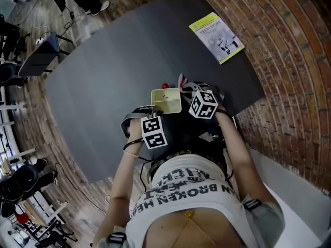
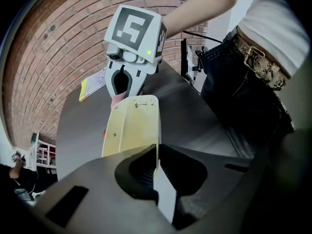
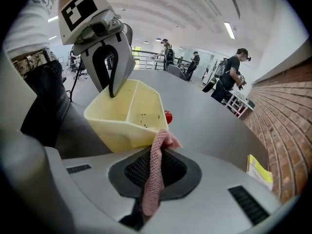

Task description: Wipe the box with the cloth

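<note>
A pale yellow open box [image 1: 166, 101] with an inner divider sits tilted at the near edge of the dark table [image 1: 103, 76]. My left gripper [image 1: 154, 110] is shut on the box's thin wall [image 2: 131, 126], which runs straight into the jaws [image 2: 156, 167]. My right gripper [image 1: 185, 91] is shut on a pink cloth [image 3: 156, 174], a strip of which hangs up out of the jaws [image 3: 158, 155] and touches the box's outer wall [image 3: 129, 113]. The left gripper [image 3: 111, 89] pinches the box's far rim in the right gripper view. The right gripper [image 2: 122, 92] stands behind the box in the left gripper view.
A small red ball [image 3: 168, 117] lies on the table just past the box. A yellow-edged booklet [image 1: 216, 36] lies at the table's far right corner, next to a brick wall [image 1: 289, 61]. Several people stand in the background [image 3: 234, 77].
</note>
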The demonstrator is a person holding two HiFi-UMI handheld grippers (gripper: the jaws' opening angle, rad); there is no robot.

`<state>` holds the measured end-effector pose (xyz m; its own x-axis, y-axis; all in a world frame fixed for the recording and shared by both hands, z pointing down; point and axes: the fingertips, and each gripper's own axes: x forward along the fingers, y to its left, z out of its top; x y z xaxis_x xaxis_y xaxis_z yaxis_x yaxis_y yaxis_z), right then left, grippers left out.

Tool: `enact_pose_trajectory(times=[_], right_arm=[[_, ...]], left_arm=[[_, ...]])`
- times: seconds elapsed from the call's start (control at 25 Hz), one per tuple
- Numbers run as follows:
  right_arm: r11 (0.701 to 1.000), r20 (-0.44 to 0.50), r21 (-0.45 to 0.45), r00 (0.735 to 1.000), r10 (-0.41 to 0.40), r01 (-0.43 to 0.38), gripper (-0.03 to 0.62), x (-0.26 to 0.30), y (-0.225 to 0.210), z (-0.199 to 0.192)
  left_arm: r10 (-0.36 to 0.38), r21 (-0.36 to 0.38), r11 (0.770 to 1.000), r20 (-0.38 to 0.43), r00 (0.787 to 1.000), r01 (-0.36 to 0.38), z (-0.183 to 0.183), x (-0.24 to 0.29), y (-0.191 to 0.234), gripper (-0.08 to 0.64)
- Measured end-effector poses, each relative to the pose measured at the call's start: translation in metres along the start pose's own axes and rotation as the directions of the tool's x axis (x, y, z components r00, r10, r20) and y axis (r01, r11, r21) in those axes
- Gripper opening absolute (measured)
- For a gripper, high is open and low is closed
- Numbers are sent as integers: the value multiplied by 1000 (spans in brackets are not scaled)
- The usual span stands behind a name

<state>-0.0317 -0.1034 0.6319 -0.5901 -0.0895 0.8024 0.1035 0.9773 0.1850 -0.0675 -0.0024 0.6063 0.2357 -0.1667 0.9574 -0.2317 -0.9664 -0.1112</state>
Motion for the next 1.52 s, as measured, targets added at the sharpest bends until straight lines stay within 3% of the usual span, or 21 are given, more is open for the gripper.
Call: enact_pose_trajectory(times=[1.08,1.52], right_arm=[[998,8,31,998,56,-56,17,-14,63,2],[997,19,58,999,39,-40,17,-25,76,6]], left_arm=[[-39,-7,999,3,999,40,0,7,-4,18],[-24,-115,993,16,1000,26,3,8,-3,18]])
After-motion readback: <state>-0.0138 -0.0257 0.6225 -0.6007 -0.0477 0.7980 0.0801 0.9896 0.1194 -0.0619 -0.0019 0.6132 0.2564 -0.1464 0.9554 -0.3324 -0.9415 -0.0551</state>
